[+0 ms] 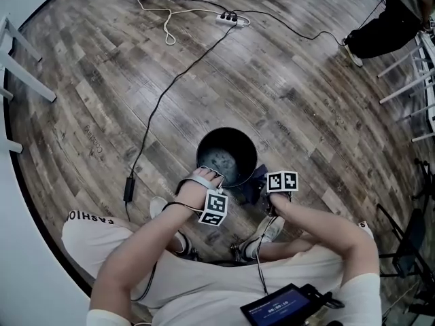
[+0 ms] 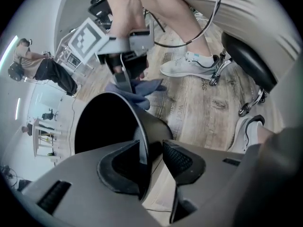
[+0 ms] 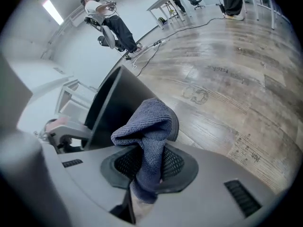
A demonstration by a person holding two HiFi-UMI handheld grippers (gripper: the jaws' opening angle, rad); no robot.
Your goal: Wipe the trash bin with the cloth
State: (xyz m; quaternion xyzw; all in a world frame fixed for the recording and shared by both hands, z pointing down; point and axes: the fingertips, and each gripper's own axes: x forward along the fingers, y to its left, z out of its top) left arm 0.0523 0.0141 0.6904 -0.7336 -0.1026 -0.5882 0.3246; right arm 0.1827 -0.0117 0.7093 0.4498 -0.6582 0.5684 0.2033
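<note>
The jaws of your right gripper pinch the cloth, which hangs beside the outer wall of the trash bin; contact cannot be confirmed. The jaws of your left gripper stand spread astride its rim, not clamping it. Judge wiping incomplete: no cleaned area is distinguishable.

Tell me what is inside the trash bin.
In the head view the trash bin shows a dark bottom with pale smudges and nothing loose. One jaw of the left gripper dips inside its rim. The near inner wall is covered by that gripper.
</note>
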